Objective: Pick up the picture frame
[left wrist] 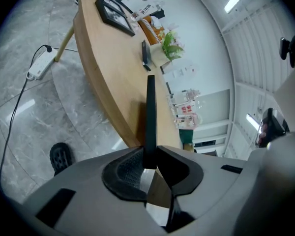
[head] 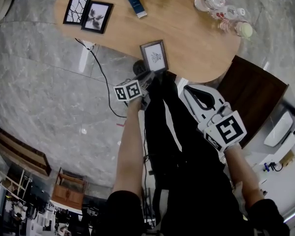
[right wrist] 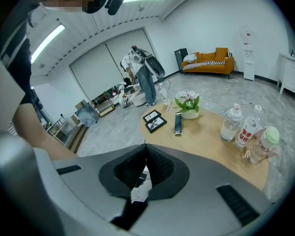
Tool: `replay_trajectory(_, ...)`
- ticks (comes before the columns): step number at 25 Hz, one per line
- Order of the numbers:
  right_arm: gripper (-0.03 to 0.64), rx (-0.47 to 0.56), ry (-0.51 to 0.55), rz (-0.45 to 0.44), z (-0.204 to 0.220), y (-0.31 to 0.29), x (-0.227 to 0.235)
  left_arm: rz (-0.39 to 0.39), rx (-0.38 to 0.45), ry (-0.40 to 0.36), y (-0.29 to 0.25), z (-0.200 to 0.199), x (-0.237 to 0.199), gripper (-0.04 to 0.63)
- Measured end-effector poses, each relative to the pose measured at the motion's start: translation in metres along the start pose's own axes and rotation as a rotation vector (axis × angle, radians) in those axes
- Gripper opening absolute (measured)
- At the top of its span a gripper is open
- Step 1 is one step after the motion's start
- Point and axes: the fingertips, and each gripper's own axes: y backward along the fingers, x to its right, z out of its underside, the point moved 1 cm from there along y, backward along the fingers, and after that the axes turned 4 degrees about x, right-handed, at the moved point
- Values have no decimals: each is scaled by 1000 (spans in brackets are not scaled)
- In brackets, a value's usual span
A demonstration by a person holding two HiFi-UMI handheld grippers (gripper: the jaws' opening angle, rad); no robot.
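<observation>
A small dark-framed picture frame [head: 154, 56] with a pale print stands at the near edge of the round wooden table [head: 187, 33]. My left gripper [head: 150, 75] reaches up to the frame's lower edge and is shut on it. In the left gripper view the frame [left wrist: 150, 112] shows edge-on as a thin black strip rising from between the pads of that gripper [left wrist: 151, 161]. My right gripper [head: 189, 89] hangs to the right, below the table's edge and off the frame. It is shut with nothing between its fingers [right wrist: 145, 149].
Two more black picture frames [head: 77, 10] [head: 98, 16] lie at the table's far left, a blue box [head: 134, 0] behind, several bottles [head: 214, 4] at the right. A cable [head: 101, 70] and power strip [left wrist: 39, 65] lie on the marble floor. A brown cabinet [head: 253, 95] stands right.
</observation>
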Motion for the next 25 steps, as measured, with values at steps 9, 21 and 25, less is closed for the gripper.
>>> replay_trajectory(9, 12, 69, 19, 35, -31, 44, -5, 60, 34, -4, 22, -10, 57, 78)
replay_trajectory(21, 12, 189, 40, 86, -68, 120, -7, 249, 191, 33, 67, -41, 200, 78)
replay_trajectory(25, 12, 242, 55, 96, -87, 139, -3, 300, 210, 6, 84, -68, 251, 78)
